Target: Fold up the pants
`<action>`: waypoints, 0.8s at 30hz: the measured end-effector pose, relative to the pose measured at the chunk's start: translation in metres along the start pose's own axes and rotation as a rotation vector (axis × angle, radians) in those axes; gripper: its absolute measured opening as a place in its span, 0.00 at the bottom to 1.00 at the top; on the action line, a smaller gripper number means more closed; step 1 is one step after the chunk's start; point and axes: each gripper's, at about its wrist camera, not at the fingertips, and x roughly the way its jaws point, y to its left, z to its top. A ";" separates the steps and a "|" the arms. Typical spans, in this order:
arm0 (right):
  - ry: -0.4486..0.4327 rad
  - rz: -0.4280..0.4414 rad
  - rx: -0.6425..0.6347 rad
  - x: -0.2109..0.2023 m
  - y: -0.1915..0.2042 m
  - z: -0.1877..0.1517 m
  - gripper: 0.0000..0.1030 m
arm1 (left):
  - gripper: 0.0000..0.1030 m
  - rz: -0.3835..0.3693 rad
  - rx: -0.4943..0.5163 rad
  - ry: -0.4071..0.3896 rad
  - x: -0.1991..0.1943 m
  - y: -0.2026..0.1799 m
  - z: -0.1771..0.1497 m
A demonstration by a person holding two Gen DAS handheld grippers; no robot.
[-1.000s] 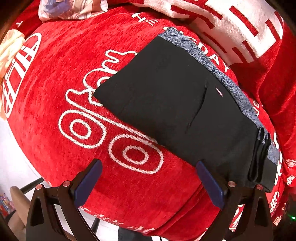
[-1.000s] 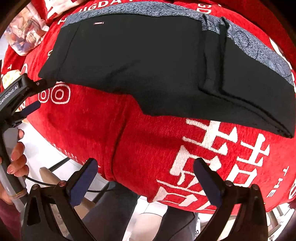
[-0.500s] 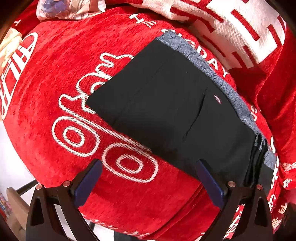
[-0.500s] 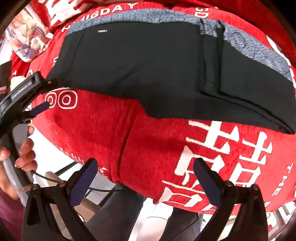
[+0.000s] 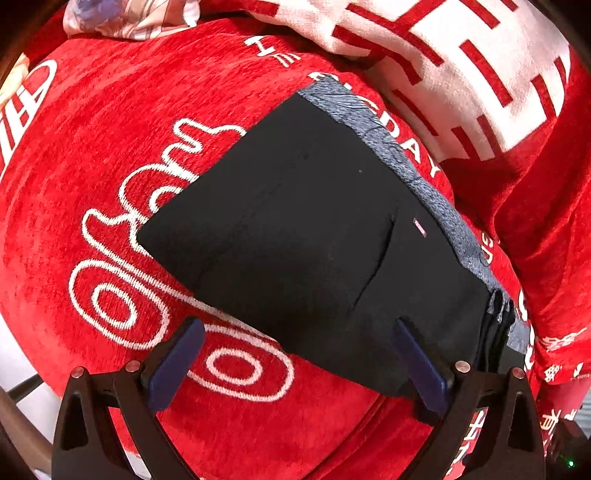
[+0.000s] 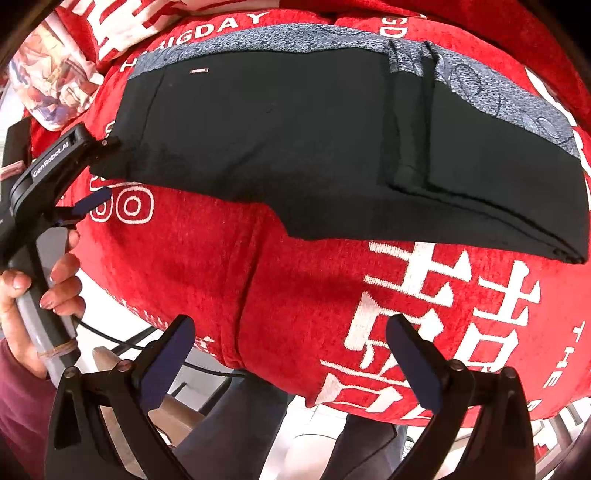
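The black pants [image 5: 314,240] with a grey waistband [image 5: 413,170] lie folded flat on a red blanket [image 5: 92,147] with white print. My left gripper [image 5: 299,362] is open, its right finger [image 5: 417,365] over the pants' near edge, its left finger [image 5: 173,365] over the blanket. In the right wrist view the pants [image 6: 295,140] lie across the upper half, folded layers stacked at the right [image 6: 480,192]. My right gripper [image 6: 291,365] is open and empty, held before the blanket's front edge, away from the pants. The left gripper [image 6: 99,173] reaches the pants' left corner there.
A red and white pillow [image 5: 461,55] lies behind the pants. A patterned cloth [image 5: 125,14] lies at the back left. The blanket [image 6: 332,295] drops off at the front, with floor and a person's legs [image 6: 240,424] below. A hand [image 6: 44,280] holds the left gripper's handle.
My left gripper has moved forward, closer to the pants' near edge. My right gripper has drawn slightly nearer the pants. Both stay open.
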 end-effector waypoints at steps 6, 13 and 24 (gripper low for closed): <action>0.000 0.038 0.003 0.005 0.000 -0.002 1.00 | 0.99 -0.125 -0.136 -0.025 -0.004 0.040 -0.002; 0.012 0.102 0.003 0.017 -0.001 -0.002 1.00 | 0.99 -0.289 -0.112 -0.032 0.001 0.038 0.004; 0.020 0.125 -0.016 0.031 0.007 0.002 1.00 | 0.99 -0.322 -0.154 -0.067 0.012 0.019 0.005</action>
